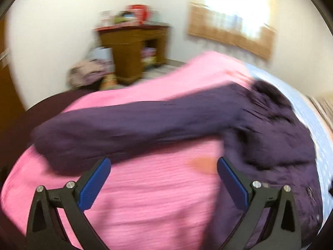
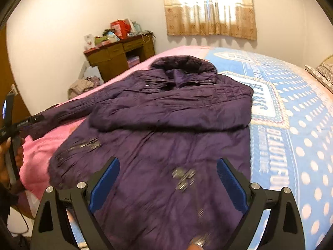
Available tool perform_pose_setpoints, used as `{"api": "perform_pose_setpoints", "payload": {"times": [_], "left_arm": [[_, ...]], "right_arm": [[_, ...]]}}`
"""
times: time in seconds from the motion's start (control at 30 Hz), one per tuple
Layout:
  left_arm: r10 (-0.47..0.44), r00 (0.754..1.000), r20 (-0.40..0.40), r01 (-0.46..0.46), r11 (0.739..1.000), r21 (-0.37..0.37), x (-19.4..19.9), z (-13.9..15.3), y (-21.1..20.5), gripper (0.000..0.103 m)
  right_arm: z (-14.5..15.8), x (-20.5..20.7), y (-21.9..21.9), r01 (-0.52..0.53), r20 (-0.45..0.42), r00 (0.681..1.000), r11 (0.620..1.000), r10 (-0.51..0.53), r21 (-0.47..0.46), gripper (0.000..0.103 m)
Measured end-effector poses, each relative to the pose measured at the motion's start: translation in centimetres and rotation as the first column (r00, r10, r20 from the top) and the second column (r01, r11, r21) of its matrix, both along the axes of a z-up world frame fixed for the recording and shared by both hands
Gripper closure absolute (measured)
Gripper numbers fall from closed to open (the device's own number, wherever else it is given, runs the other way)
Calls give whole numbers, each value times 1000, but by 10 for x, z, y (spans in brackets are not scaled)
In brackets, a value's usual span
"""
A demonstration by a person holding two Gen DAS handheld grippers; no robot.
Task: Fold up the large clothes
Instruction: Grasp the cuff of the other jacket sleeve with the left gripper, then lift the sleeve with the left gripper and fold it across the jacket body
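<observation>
A large purple padded coat (image 2: 170, 129) lies face up on the bed, hood toward the window. One sleeve (image 2: 166, 112) is folded across its chest; the other sleeve (image 1: 116, 125) stretches out to the left over the pink bedding. My left gripper (image 1: 164, 179) is open and empty, low over the pink bedding just in front of that outstretched sleeve; this view is blurred. My right gripper (image 2: 168, 179) is open and empty above the coat's lower front. The left gripper's handle and the hand holding it show at the left edge of the right wrist view (image 2: 10, 129).
The bed carries a pink blanket (image 1: 145, 198) on the left and a blue dotted blanket (image 2: 291, 137) on the right. A wooden desk (image 2: 120, 56) piled with things stands by the far wall, clothes heaped on the floor beside it. A curtained window (image 2: 210, 10) is behind.
</observation>
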State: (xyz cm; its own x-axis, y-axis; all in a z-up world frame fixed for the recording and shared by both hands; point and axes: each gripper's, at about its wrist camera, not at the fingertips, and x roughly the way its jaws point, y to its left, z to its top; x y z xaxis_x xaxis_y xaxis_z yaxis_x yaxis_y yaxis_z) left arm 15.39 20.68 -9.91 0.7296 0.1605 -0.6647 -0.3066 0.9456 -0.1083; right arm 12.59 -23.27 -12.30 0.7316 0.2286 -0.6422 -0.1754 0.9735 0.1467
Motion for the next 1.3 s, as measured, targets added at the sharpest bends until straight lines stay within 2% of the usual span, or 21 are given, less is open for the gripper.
{"api": "perform_pose_setpoints", "payload": {"times": [0.1,0.2,0.3,0.33,0.37,0.47,0.5,0.6,0.63,0.7,0.77,0.83,0.9,0.97,1.0,1.13,1.3], "left_arm": [[162,985,55,-157,984,-79,-28,4,66,0],[247,967,70,-234,960,-154,-41,1,121,0],[285,956,63,-261,932,-254,-39,-10,162,0],[282,957,62,-250,918,-308,-37,-16,171,0],[270,960,70,-225,897,-380,-33,-22,182,0],[273,960,65,-203,836,-511,-23,-41,193,0],[259,964,52,-191,819,-541,-14,-49,197,0],[270,962,29,-209,804,-557,-1,-61,198,0],[266,964,19,-209,799,-564,0,-67,197,4],[239,971,24,-177,781,-598,7,-77,198,22],[203,979,17,-150,772,-618,12,-79,195,54],[178,983,30,-124,783,-610,14,-76,190,73],[178,983,51,-111,789,-605,10,-66,185,77],[171,981,93,-87,815,-573,5,-47,180,82],[164,979,123,-71,834,-547,3,-33,174,83],[132,971,198,-20,873,-487,3,7,161,86],[79,955,285,50,906,-420,18,61,136,89]], "right_arm": [[-6,-20,14,-18,14,1000,999,18,31,9],[-13,-30,29,-40,0,999,999,40,33,9],[-18,-43,47,-64,3,998,998,64,-2,9],[-19,-45,49,-69,0,998,998,69,-8,9],[-20,-46,52,-74,-1,997,997,74,-11,9],[-22,-48,56,-77,-8,997,997,77,-16,9],[-23,-48,56,-76,-9,997,997,76,-15,9],[-26,-47,59,-75,-17,997,997,75,-7,9],[-28,-46,61,-75,-22,997,997,75,-9,9],[-32,-47,64,-78,-33,996,997,78,-11,9],[-35,-46,66,-79,-40,996,997,79,-9,9],[-37,-47,68,-80,-39,996,997,80,-8,9],[-36,-50,65,-73,-28,997,997,72,-4,9],[-35,-53,60,-59,-18,998,998,59,6,9],[-35,-54,56,-44,-12,999,999,45,14,9],[-31,-57,38,9,8,1000,998,-9,60,9],[-28,-62,16,72,37,996,990,-77,123,9]]}}
